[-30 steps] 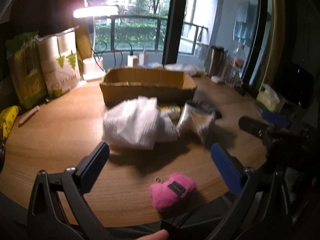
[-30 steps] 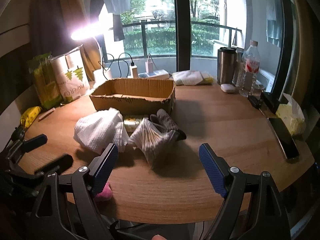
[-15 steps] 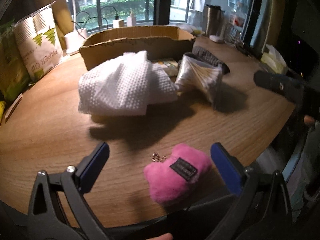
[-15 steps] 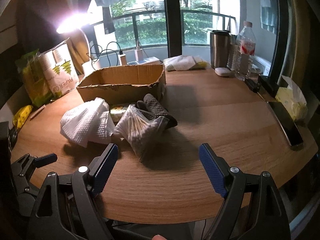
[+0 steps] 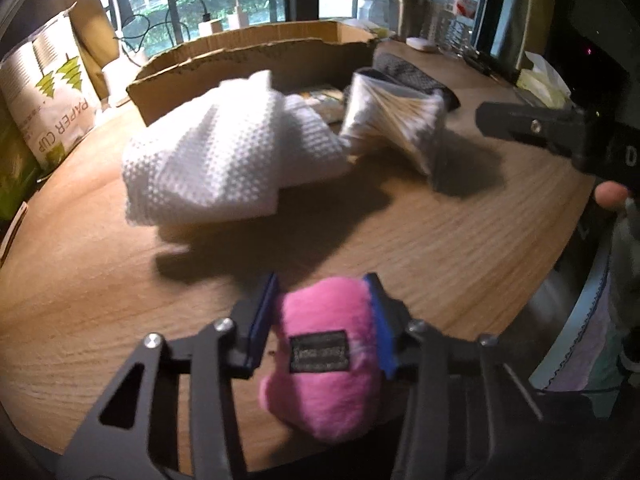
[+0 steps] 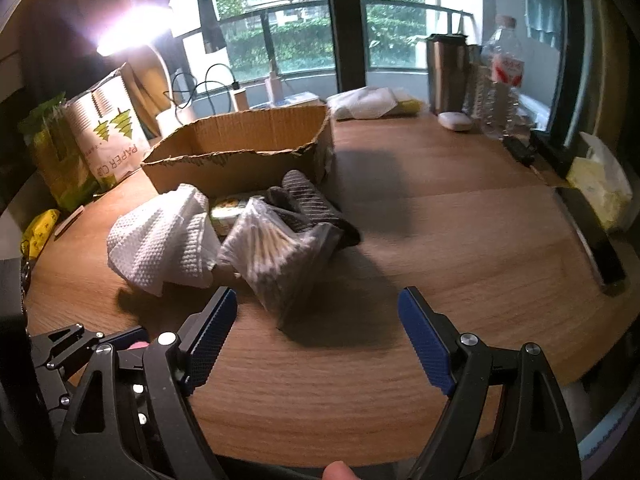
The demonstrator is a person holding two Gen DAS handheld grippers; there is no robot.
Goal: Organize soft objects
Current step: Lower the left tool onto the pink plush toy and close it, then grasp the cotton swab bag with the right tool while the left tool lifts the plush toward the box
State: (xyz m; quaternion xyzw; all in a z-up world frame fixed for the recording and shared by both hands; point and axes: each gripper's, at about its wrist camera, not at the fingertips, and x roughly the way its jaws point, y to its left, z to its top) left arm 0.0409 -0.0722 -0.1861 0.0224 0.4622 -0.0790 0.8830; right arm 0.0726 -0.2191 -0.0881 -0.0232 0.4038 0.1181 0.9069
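A pink plush toy (image 5: 320,360) with a black label lies near the round wooden table's front edge. My left gripper (image 5: 322,282) has its jaws closing, and both blue pads press the toy's sides. Behind it lie a white waffle cloth (image 5: 216,160), a clear bag of cotton swabs (image 5: 396,120) and a dark knit item (image 6: 308,196), all in front of an open cardboard box (image 6: 240,140). My right gripper (image 6: 316,298) stands open and empty above the table, just short of the swab bag (image 6: 276,248).
A paper-cup pack (image 6: 112,140) and green bags stand at the back left by a bright lamp. A steel tumbler (image 6: 446,72), a water bottle (image 6: 504,76), a phone (image 6: 596,240) and tissues (image 6: 600,184) line the right side. Bare wood (image 6: 460,220) lies right of the pile.
My left gripper dropped toward the table's front edge and closed from wide open onto the pink plush toy. My right gripper moved in closer to the pile, still open.
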